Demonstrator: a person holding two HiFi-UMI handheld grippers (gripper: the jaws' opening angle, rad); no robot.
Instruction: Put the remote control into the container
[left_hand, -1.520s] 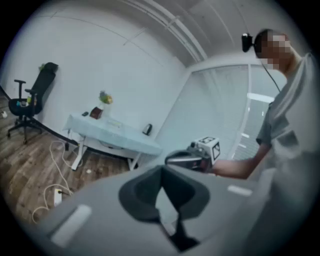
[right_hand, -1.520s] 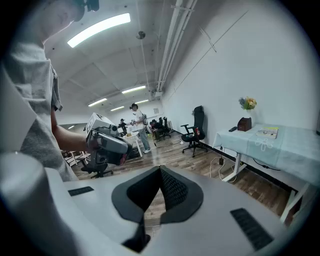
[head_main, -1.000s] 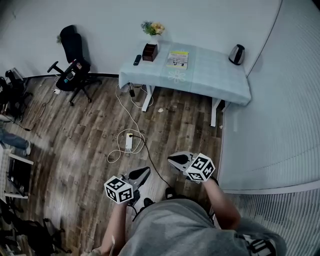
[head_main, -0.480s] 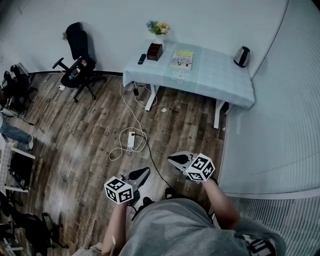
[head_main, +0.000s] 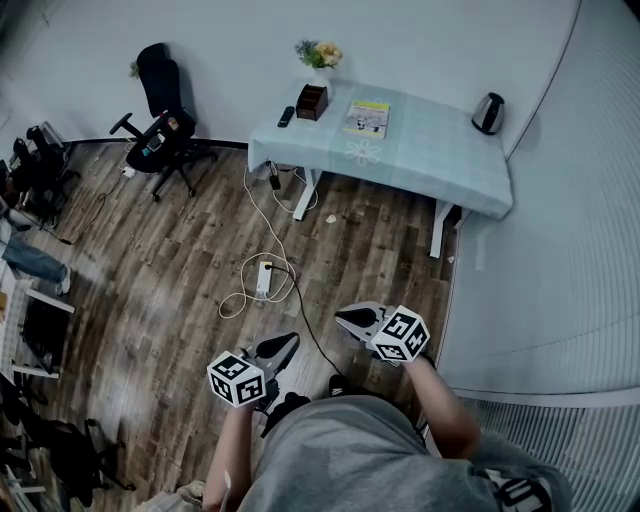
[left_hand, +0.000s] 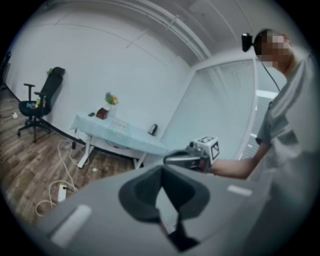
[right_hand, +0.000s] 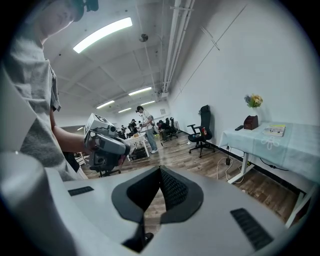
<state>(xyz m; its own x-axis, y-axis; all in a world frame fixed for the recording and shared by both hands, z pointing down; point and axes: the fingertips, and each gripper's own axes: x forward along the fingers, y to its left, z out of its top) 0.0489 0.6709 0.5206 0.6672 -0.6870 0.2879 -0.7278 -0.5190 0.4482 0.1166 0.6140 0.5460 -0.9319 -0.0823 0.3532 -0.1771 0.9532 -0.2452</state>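
Note:
The black remote control lies near the left end of a far table with a pale blue cloth. Just right of it stands the brown box container. Both show small in the left gripper view, the remote control beside the container, and in the right gripper view as the remote control and container. My left gripper and right gripper hover over the wooden floor, close to my body and far from the table. Both are shut with nothing held.
On the table are flowers, a booklet and a kettle. A white cable and power strip lie on the floor between me and the table. A black office chair stands at the left, a ribbed wall at the right.
The head view has swung slightly, so the table and chair sit a little further right in the picture. Both grippers have kept their places and stayed shut.

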